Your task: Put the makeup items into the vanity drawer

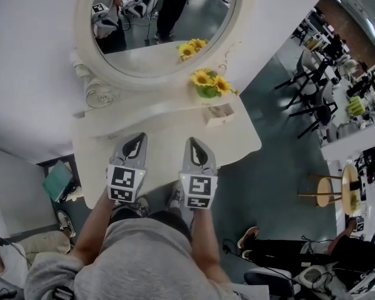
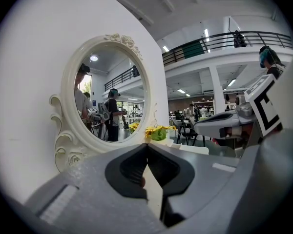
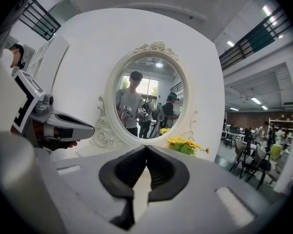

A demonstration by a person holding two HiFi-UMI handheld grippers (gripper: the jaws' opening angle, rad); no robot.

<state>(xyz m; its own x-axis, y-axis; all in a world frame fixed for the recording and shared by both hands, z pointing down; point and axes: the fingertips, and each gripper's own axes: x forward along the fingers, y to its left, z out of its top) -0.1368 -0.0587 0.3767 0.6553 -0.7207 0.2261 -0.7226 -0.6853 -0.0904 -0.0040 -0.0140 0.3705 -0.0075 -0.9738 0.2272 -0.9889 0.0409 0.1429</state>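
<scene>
Nearest the camera is the person's grey shirt (image 1: 131, 261), both bare forearms reaching forward over the near edge of the vanity table (image 1: 237, 139). The person's shoes (image 1: 141, 205) show on the floor just under that edge.

The left gripper (image 1: 139, 137) hangs above the near left part of the table, tips pointing toward the back. Its own view shows the two dark pads pressed tip to tip with nothing between them. The right gripper (image 1: 192, 141) hangs just beside it, above the near middle of the table, level with the left. Its jaws are also closed together and empty.

The table top under both grippers is cream and bare. I cannot make out the makeup items or the drawer in any view. Toward the back right of the table sits a small white box (image 1: 220, 112), and I cannot tell whether it is a drawer. Just behind the box stands a bunch of sunflowers (image 1: 209, 83).

At the back of the table rises an oval mirror (image 1: 169, 55) in a scrolled cream frame. It reflects the flowers, standing people and the marked cubes of the grippers.

Left of the table, on the floor, lies a teal thing (image 1: 57, 180). Well to the right of the table stand black chairs (image 1: 312, 99) and a wooden stool (image 1: 328, 192).
</scene>
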